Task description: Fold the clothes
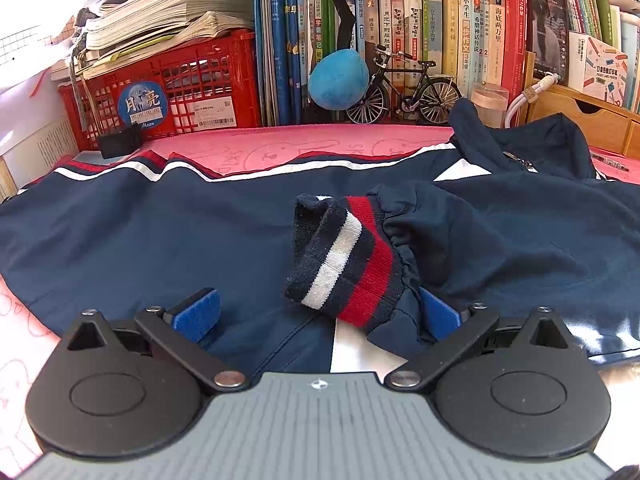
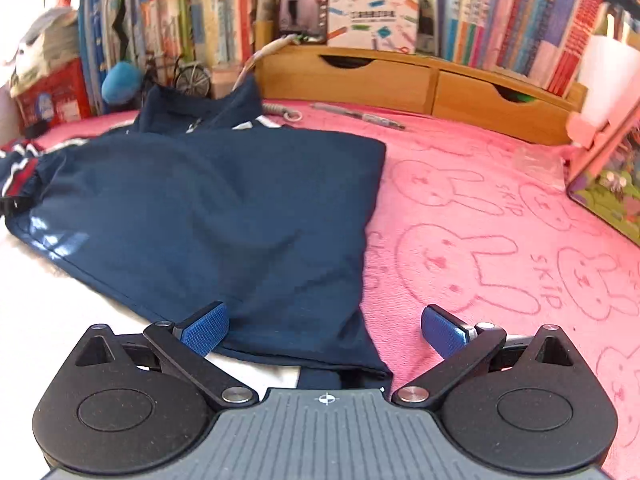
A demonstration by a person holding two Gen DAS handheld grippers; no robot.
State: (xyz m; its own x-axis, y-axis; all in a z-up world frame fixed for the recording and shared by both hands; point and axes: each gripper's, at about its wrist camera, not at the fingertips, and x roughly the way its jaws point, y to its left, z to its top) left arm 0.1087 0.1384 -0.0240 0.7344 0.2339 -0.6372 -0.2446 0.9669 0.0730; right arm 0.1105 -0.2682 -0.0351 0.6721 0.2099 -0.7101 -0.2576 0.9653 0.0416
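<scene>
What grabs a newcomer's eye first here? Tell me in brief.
The navy jacket spread over the pink rabbit-print cloth dominates both views. Its striped red, white and navy cuff lies folded onto the body, just ahead of the open left hand-held gripper. Behind, a packed bookshelf holds a red crate and a model bicycle.

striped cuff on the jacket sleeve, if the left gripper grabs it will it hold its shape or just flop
The cuff looks like thick ribbed knit and stands curled up on its own, so it probably keeps some shape. The sleeve behind it is thin, wrinkled fabric, so it would likely hang limp and trail. The knit ribs should grip well against the left gripper, whose jaws stand open.
</scene>
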